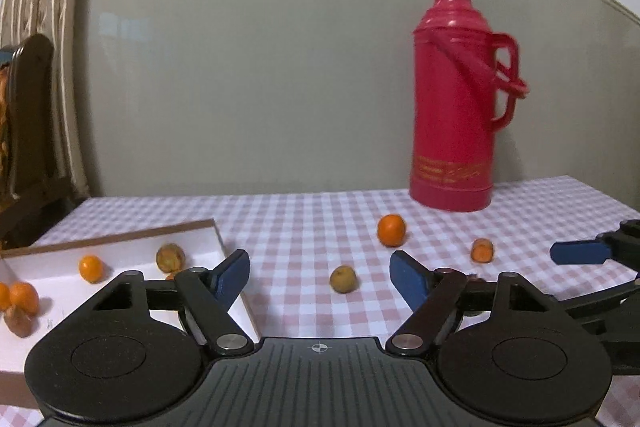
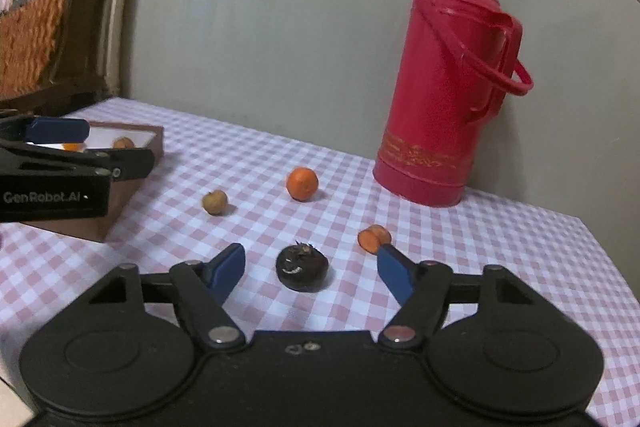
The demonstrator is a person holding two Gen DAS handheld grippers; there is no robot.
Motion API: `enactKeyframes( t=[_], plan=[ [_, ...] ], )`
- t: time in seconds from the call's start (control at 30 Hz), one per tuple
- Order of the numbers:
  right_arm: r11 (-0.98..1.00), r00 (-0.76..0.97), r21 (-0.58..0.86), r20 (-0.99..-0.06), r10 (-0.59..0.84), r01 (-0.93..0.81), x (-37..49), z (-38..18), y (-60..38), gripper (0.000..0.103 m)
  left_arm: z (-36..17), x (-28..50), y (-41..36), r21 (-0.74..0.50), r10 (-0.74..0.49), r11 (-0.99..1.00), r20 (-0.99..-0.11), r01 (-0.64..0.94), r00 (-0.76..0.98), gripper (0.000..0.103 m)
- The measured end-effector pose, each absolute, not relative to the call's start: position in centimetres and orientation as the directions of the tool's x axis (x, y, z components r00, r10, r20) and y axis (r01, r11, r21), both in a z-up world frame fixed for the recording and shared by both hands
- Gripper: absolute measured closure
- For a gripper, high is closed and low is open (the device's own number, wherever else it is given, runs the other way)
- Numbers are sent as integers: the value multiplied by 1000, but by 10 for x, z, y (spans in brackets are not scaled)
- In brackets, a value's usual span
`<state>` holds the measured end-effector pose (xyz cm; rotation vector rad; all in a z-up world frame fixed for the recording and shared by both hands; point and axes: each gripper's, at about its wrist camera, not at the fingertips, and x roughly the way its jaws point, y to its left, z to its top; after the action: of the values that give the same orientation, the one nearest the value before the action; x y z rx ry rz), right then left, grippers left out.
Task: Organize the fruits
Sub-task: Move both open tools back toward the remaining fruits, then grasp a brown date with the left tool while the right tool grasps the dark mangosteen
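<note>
Orange fruits [image 1: 91,268] sat in the box [image 1: 120,239] already, 4 remained on the counter [image 2: 480,247], both the left gripper [image 1: 319,273] and right gripper [image 2: 311,269] gaping empty.

Glossy red plastic thermos [image 2: 448,99]; matt checked cloth covers the counter [image 2: 500,267]; dark fruit [image 2: 302,267] looks rough-skinned; box [image 1: 120,259] looks like cardboard.

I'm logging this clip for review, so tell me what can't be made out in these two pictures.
- Box: left wrist view, cut off by the left edge and hidden behind the left tool; fruit count unclear.
- Box interior: right wrist view, the left tool blocks it.
- Dark fruit: kind unclear; left wrist view barely shows it.
- Flask lettering: blurred in both views.
</note>
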<state>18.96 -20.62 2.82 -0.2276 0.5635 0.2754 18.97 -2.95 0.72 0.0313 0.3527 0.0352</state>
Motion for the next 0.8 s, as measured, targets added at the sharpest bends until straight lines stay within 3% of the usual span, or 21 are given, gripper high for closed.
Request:
enactKeyframes(
  t=[0.17,0.43,0.53,0.8],
  plan=[
    [943,776,-112,-602,186,-313,210,12,-203,52,3,202,-32,31,38,999,-362,-29,932,25],
    [938,732,-113,-659,175,-326,232,-5,-195,54,-9,232,-41,3,19,1000,-396,-19,918,25],
    [942,705,-95,-689,171,-322,244,-11,-197,65,-16,241,-48,1,11,1000,-417,-12,909,25],
    [964,716,-45,-679,162,-261,263,-14,-222,68,-28,269,-65,-4,6,1000,-478,-9,879,25]
  ],
)
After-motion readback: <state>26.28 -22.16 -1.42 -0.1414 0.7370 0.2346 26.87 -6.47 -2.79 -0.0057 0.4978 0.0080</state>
